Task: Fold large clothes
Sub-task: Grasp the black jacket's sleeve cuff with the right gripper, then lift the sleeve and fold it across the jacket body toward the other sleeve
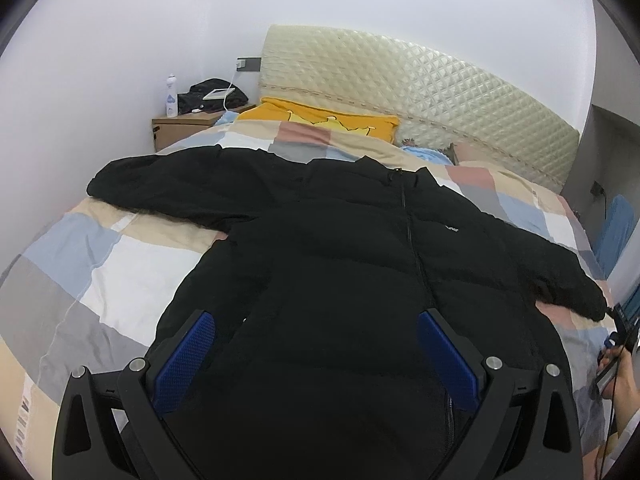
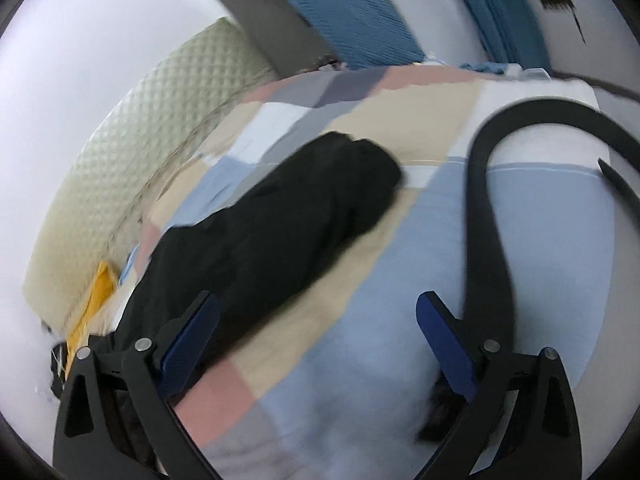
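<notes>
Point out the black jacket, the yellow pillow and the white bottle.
black jacket (image 1: 340, 264): left wrist view, on the chest panel left of the zipper.
yellow pillow (image 1: 320, 118): left wrist view, on its front face by the headboard.
white bottle (image 1: 171, 96): left wrist view, on its body, standing on the nightstand.

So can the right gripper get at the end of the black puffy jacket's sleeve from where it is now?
Probably yes. The right gripper is open, and the sleeve of the black puffy jacket lies flat on the patchwork quilt ahead with nothing covering it.
</notes>
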Available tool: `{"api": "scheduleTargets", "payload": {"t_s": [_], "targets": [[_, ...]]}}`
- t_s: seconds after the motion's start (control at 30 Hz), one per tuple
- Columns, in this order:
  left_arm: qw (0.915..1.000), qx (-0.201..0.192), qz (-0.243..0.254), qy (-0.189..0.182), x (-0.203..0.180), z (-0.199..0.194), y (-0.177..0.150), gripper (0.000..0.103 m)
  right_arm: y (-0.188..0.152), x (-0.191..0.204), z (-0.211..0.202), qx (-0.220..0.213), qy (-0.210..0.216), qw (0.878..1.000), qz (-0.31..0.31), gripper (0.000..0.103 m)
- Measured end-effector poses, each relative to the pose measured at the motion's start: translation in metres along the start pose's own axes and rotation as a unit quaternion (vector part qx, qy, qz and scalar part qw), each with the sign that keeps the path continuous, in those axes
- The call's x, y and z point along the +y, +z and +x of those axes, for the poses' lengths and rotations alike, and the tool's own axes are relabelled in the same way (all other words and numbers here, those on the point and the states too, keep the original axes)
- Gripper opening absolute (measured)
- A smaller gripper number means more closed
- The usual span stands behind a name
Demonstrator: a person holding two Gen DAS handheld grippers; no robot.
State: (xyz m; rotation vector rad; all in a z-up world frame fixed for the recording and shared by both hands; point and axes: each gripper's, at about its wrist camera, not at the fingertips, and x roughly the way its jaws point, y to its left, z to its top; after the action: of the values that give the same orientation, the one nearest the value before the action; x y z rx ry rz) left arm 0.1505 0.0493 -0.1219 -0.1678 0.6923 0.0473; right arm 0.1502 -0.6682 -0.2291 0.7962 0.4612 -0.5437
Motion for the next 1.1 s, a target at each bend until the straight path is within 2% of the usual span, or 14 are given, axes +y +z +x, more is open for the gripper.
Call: {"api": "scheduleTargets", "payload": {"t_s": [0.13, 0.2, 0.3, 0.37, 0.47, 0.57, 0.7, 0.83, 0.87, 0.9, 0.93, 1.03, 1.1], "targets": [[1.0000, 0.002, -0.001, -0.001, -0.003, 0.005, 0.000, 0.102, 0.014, -0.006, 0.010, -0.007, 0.018, 1.000, 0.000, 0.097], [1.0000, 0.003, 0.000, -0.001, -0.005, 0.009, 0.001, 0.102, 0.021, -0.004, 0.017, -0.010, 0.034, 0.999, 0.007, 0.093], [1.0000, 0.006, 0.003, -0.001, -0.011, 0.014, 0.000, 0.102, 0.028, 0.004, 0.028, -0.023, 0.054, 0.998, 0.017, 0.093], [1.0000, 0.006, 0.006, 0.004, -0.015, 0.019, 0.000, 0.102, 0.026, 0.013, 0.035, -0.033, 0.045, 0.998, 0.016, 0.094], [0.9988, 0.001, 0.030, 0.038, -0.027, 0.030, -0.003, 0.102, 0.020, 0.030, 0.049, -0.043, 0.021, 0.999, -0.007, 0.094], [0.9986, 0.020, 0.037, 0.032, -0.035, 0.046, -0.004, 0.102, 0.014, 0.045, 0.061, -0.052, 0.013, 0.998, -0.017, 0.094], [0.9978, 0.035, 0.048, 0.028, -0.043, 0.060, -0.008, 0.102, 0.007, 0.046, 0.089, -0.013, -0.009, 1.000, -0.013, 0.094], [0.9979, 0.044, 0.043, 0.018, -0.042, 0.070, -0.010, 0.102, 0.012, 0.032, 0.103, 0.005, 0.003, 1.000, 0.020, 0.091], [0.9980, 0.047, 0.040, 0.015, -0.042, 0.072, -0.011, 0.102, 0.015, 0.033, 0.105, 0.005, 0.009, 1.000, 0.018, 0.083], [0.9979, 0.053, 0.036, 0.013, -0.040, 0.075, -0.011, 0.102, 0.016, 0.034, 0.105, 0.005, 0.018, 1.000, 0.013, 0.070], [0.9978, 0.056, 0.033, 0.013, -0.039, 0.077, -0.011, 0.102, 0.016, 0.035, 0.106, 0.002, 0.035, 0.999, 0.010, 0.066], [0.9973, 0.068, 0.024, 0.012, -0.035, 0.082, -0.013, 0.102, 0.014, 0.036, 0.109, -0.002, 0.052, 0.999, 0.017, 0.061], [0.9973, 0.070, 0.019, 0.013, -0.033, 0.083, -0.013, 0.102, 0.015, 0.037, 0.111, -0.003, 0.069, 0.997, 0.024, 0.050]]}}
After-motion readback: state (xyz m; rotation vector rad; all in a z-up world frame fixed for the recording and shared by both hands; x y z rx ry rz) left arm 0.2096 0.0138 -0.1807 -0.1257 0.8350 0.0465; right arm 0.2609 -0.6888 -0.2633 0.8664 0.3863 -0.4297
